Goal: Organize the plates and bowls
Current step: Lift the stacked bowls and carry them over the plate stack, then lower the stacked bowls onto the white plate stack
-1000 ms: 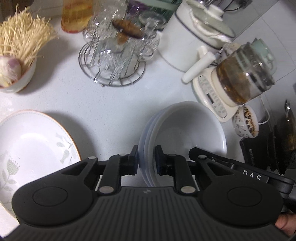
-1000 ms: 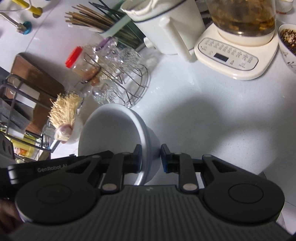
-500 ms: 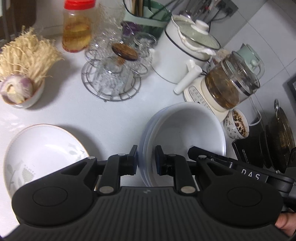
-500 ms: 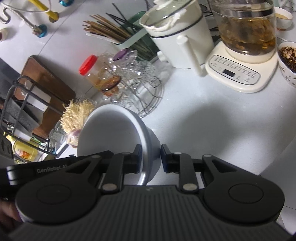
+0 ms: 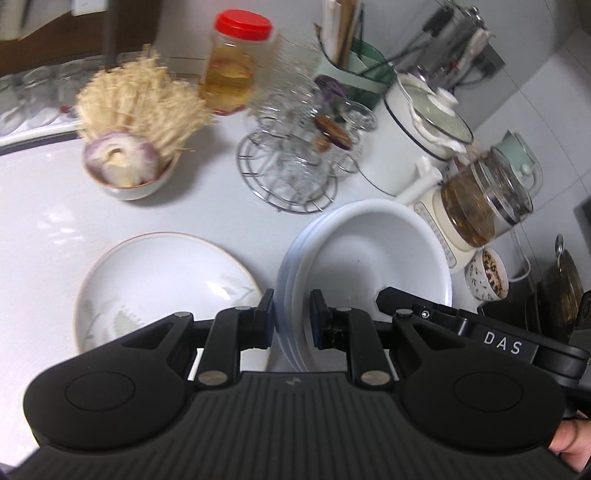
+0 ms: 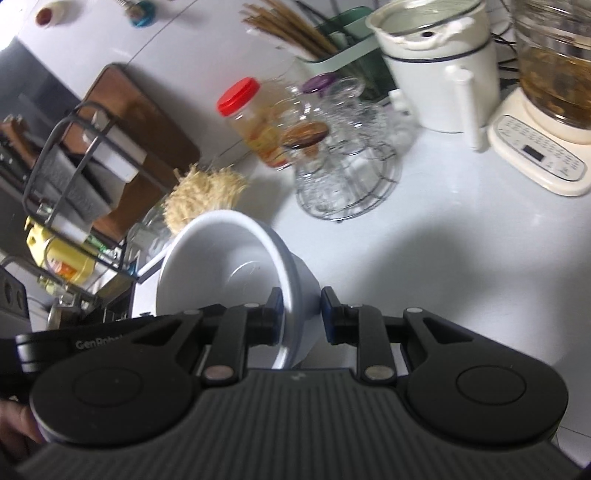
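Left tongs [image 5: 291, 314] and right tongs [image 6: 301, 314] clamp opposite rims, stacked bowls [image 5: 369, 251].

A home kitchen: countertop [image 5: 44, 206], rice cooker [image 5: 406, 147], chopsticks [image 6: 284, 26].

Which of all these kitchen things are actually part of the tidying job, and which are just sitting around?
Part of the job:
stack of white bowls, gripped at the rim by the left tool and right tool
leaf-patterned plate

Just sitting around:
red-lidded jar
wire rack of glasses
white pot
glass kettle
bowl of onion and noodles
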